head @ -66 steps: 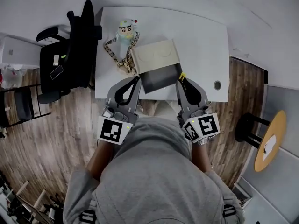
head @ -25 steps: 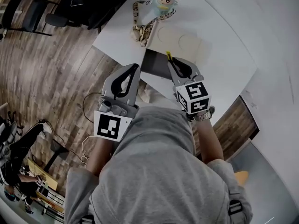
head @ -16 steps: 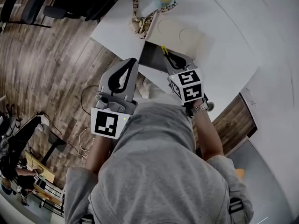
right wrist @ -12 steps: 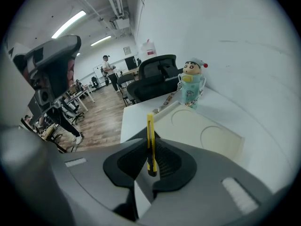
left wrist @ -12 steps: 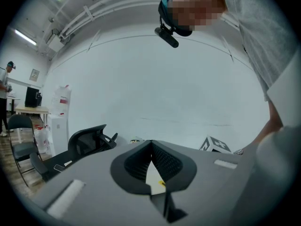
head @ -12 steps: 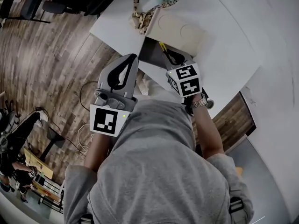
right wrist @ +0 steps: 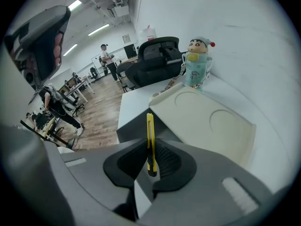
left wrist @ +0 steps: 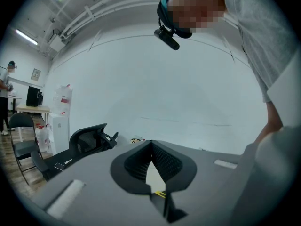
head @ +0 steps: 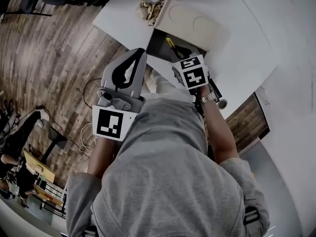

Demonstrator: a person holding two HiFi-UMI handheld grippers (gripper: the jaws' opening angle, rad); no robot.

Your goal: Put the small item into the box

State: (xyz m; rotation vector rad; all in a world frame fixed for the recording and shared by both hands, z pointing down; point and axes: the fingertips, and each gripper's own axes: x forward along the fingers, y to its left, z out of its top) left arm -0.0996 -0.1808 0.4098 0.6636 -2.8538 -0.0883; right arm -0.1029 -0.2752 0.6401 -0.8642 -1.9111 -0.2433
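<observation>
Yellow cutter [right wrist: 150,136] in right gripper [head: 176,48] over open box [right wrist: 133,127]; doll [right wrist: 195,62] beyond.

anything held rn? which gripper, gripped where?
The right gripper holds the yellow utility knife by its near end; the rest sticks out past the jaws. The left gripper is shut, empty.

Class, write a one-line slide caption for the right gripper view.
Right gripper clamps a yellow utility knife, aimed at the open box on the white table, cartoon figure behind.
</observation>
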